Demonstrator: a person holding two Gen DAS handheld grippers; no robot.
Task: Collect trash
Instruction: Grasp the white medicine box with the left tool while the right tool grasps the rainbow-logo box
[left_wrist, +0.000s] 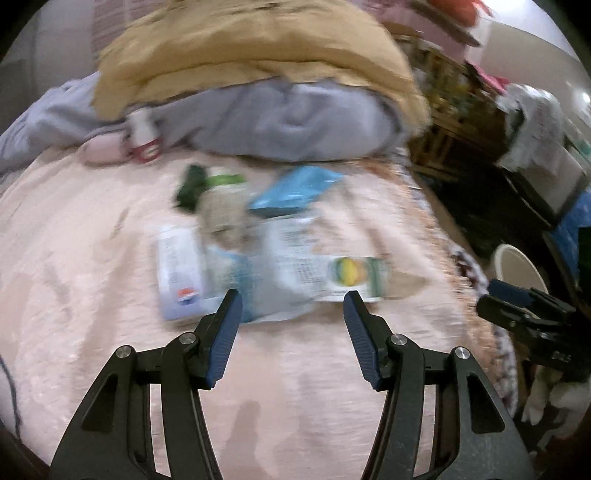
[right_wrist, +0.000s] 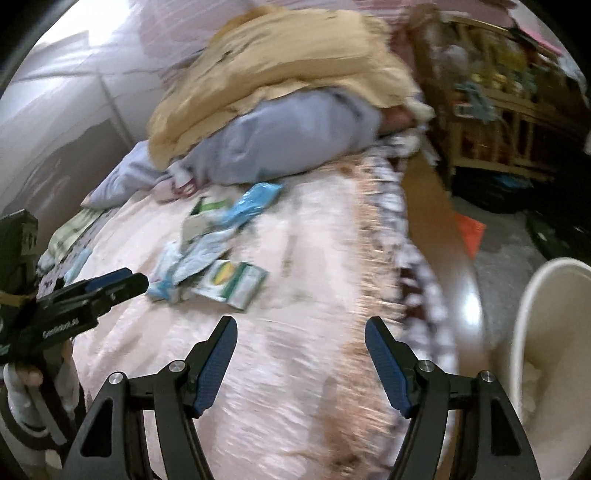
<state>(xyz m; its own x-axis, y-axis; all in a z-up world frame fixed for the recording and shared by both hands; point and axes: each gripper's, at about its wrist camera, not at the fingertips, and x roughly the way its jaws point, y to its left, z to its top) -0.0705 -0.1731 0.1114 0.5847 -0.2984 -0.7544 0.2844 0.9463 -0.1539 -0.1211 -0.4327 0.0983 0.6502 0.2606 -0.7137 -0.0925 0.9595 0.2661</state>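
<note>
Several wrappers lie in a loose pile on the pink bedspread (left_wrist: 92, 240): a blue packet (left_wrist: 295, 192), a green and white packet (left_wrist: 221, 184), a white sachet with a red and blue logo (left_wrist: 181, 273) and a wrapper with a yellow-green circle (left_wrist: 347, 275). My left gripper (left_wrist: 292, 299) hangs open just short of the pile, with nothing between its fingers. In the right wrist view the same pile shows, with the blue packet (right_wrist: 255, 201) and the green wrapper (right_wrist: 236, 284). My right gripper (right_wrist: 301, 325) is open and empty over the bedspread, nearer the bed's edge. Both views are blurred.
A white bin (right_wrist: 554, 332) stands on the floor right of the bed; its rim (left_wrist: 517, 266) also shows behind the right gripper (left_wrist: 487, 295). A yellow blanket (left_wrist: 240, 55) and grey bedding (left_wrist: 295, 122) pile up behind the trash. A wooden shelf (right_wrist: 498, 122) stands far right. The left gripper (right_wrist: 136, 280) is at left.
</note>
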